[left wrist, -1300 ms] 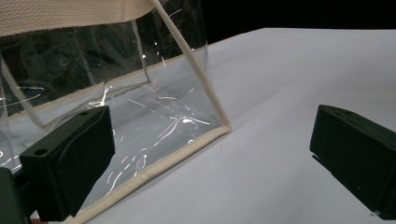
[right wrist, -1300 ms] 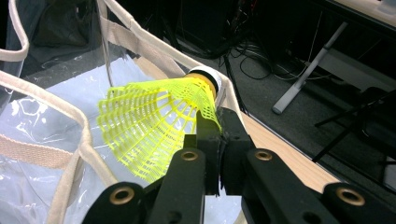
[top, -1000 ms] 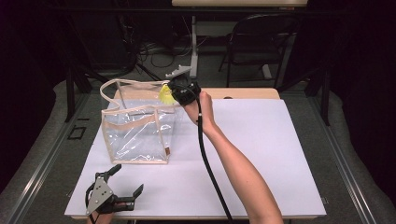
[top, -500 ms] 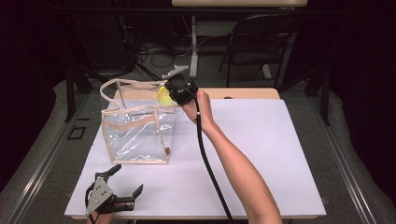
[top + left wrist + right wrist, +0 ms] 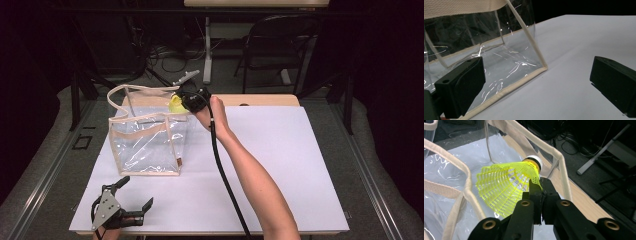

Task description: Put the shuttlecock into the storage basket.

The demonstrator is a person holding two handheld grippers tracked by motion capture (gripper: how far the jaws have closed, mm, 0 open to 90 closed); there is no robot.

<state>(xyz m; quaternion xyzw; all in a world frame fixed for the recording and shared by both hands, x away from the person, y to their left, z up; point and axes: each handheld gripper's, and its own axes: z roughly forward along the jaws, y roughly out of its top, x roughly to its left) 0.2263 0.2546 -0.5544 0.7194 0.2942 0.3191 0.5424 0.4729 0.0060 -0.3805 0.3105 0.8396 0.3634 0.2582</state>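
High view: right hand-held gripper (image 5: 186,101) eased slightly lower and leftward over bag (image 5: 145,145) mouth, shuttlecock (image 5: 175,104) nearly in. Left gripper view: left hand-held gripper (image 5: 536,82) spread, idle on worktop (image 5: 584,45) beside bag. Right gripper view: pinching shuttlecock skirt, cork up; release probably next.

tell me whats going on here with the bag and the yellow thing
A person works two handheld tongs at a white table. The right tongs are shut on the skirt of a yellow shuttlecock, holding it over the open top of a clear bag. The left tongs rest open near the table's front edge, by the bag's corner.
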